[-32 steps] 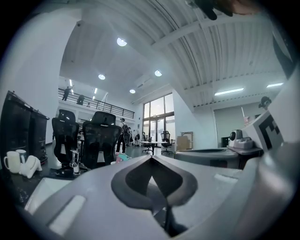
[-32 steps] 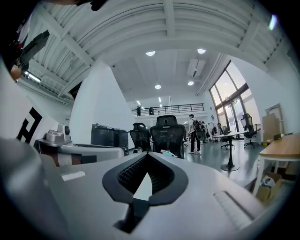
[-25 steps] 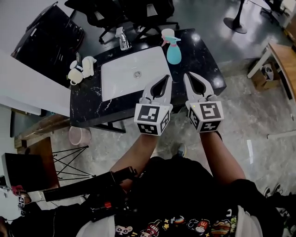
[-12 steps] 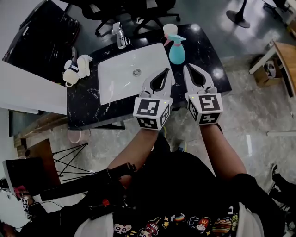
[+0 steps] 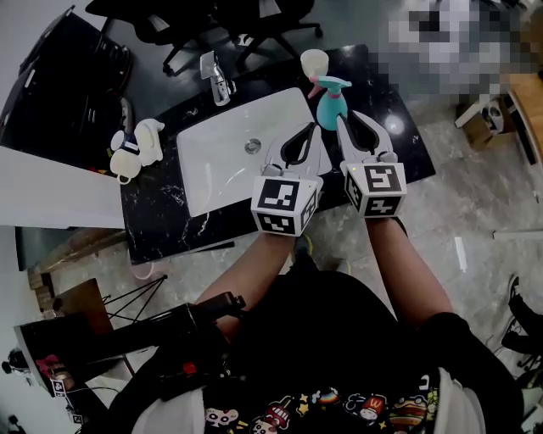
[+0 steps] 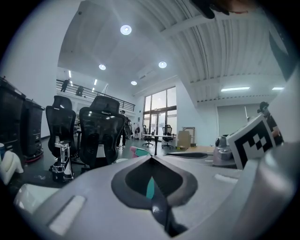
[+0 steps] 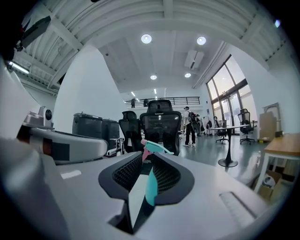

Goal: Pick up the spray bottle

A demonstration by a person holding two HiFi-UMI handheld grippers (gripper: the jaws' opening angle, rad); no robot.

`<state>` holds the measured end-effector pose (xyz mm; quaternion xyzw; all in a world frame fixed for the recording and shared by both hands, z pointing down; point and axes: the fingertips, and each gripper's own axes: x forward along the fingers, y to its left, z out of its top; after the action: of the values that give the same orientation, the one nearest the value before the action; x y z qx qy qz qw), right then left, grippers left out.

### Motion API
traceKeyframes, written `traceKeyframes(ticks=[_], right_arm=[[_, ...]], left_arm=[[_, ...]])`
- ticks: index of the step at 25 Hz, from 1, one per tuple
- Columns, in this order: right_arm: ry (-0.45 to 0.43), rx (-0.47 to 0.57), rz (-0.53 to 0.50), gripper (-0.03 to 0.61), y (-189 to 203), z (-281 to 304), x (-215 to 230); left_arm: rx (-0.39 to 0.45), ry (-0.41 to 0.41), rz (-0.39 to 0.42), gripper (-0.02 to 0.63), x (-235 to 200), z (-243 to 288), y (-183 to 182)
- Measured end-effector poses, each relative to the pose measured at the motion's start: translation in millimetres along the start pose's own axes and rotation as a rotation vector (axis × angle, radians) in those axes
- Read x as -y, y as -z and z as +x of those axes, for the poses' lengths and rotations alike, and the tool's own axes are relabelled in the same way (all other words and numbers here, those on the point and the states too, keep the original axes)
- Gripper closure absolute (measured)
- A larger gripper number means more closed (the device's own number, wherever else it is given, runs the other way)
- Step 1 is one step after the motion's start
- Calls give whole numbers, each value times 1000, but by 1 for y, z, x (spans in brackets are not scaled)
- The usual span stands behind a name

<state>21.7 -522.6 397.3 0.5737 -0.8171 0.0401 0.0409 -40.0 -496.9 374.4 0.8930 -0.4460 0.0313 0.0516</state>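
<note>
Black marble table (image 5: 161,212) under both arms, office floor around it. Left gripper (image 5: 308,127): fingers closed tip to tip, nothing held, hanging over white sink (image 5: 216,157). Right gripper (image 5: 343,121) alongside, fingers closed too, empty. Teal spray bottle (image 5: 329,102) upright on table just past right fingertips, apart from them, beside sink's far right corner. Pale cup (image 5: 312,61) behind bottle. Faucet (image 5: 216,78) at sink's far edge. Office chairs (image 5: 212,17) beyond table.
</note>
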Motion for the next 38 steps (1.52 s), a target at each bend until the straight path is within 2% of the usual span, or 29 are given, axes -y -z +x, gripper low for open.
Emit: traceKeyframes(ticks=[12,19,38], right_arm=[[39,-71,13,420,34,70,21],[63,-78,12,376,39,92,28],[100,-48,3,407,33,109,35]], left_arm=[[-73,16,-52,614,-51,46,32],[-78,17,-70,614,-64,56,40],[-96,14,-82,614,-79,64,48]])
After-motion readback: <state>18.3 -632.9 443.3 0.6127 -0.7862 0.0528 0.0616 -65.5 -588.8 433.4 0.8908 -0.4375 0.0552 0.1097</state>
